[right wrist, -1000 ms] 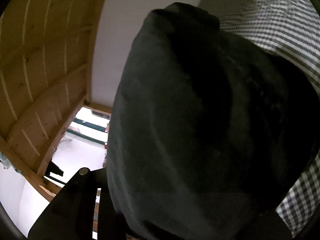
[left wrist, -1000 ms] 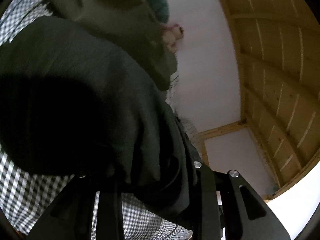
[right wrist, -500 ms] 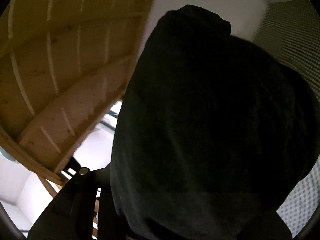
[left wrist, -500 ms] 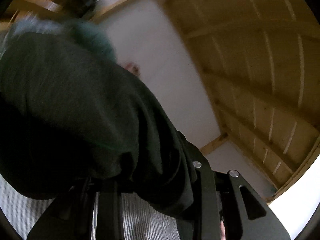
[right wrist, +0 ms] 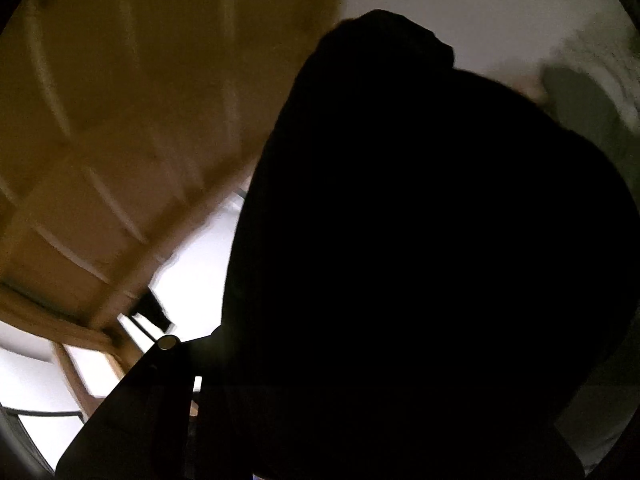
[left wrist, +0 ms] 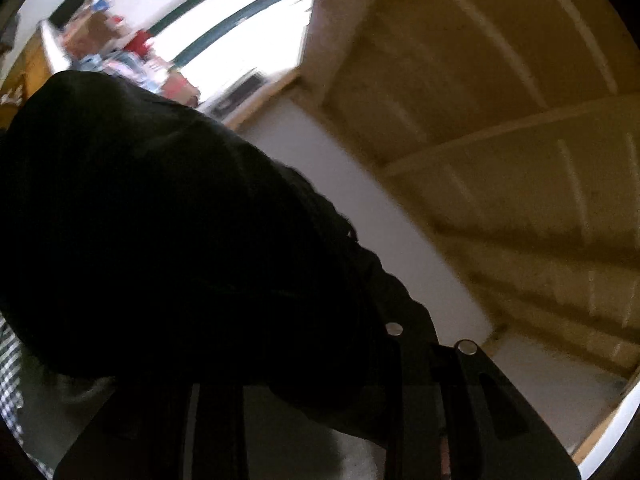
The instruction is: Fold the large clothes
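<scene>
**Dark garment lifted high, both cameras tipped to the ceiling**

Nearest your lenses, the dark garment (left wrist: pixel 160 240) bunches over your left tool (left wrist: pixel 316 392), whose fingers are clenched on a fold of it. In the right wrist view the same garment (right wrist: pixel 420 260) hangs as a black mass across your right tool (right wrist: pixel 280 420); only one finger (right wrist: pixel 160 392) shows, so you cannot tell whether that tool is clamped or released.

No brand, label or writing can be read on the cloth or elsewhere; everything is too dark or blurred.

Against a second ago, the checked cover that filled much of both views has shrunk to a sliver (left wrist: pixel 10 364) at the left edge of the left view. The garment has risen with your tools, and it now reads nearly black against the light.

Beyond it, the white wall (left wrist: pixel 360 208) meets the slatted wooden ceiling (left wrist: pixel 500 120). Farthest off, a bright window (left wrist: pixel 240 32) and a blurred, cluttered shelf (left wrist: pixel 120 60) have come into sight.
</scene>
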`<move>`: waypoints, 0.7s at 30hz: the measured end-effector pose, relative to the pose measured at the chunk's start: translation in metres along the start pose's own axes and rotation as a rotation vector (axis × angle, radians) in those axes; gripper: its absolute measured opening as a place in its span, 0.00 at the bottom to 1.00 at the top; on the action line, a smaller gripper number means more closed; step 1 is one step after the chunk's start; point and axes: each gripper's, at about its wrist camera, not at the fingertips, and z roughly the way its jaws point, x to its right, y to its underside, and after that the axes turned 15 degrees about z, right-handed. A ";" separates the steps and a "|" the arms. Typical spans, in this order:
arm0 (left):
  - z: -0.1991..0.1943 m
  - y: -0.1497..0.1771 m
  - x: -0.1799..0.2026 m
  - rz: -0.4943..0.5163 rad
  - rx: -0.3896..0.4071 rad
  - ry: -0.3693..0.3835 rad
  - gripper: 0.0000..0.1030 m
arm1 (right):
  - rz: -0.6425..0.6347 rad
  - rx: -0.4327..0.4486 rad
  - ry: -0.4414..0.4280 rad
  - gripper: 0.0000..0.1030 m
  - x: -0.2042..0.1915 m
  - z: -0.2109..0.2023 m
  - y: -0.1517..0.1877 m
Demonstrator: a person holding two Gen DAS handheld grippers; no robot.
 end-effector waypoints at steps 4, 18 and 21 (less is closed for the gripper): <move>0.012 0.108 -0.086 -0.111 -0.181 -0.145 0.26 | 0.062 -0.096 0.321 0.28 0.108 0.026 0.031; -0.026 0.185 -0.113 -0.282 -0.295 -0.190 0.61 | 0.165 -0.188 0.337 0.54 0.141 -0.015 0.063; -0.053 0.178 -0.101 -0.220 -0.303 -0.205 0.86 | 0.088 -0.224 0.463 0.90 0.126 -0.033 0.073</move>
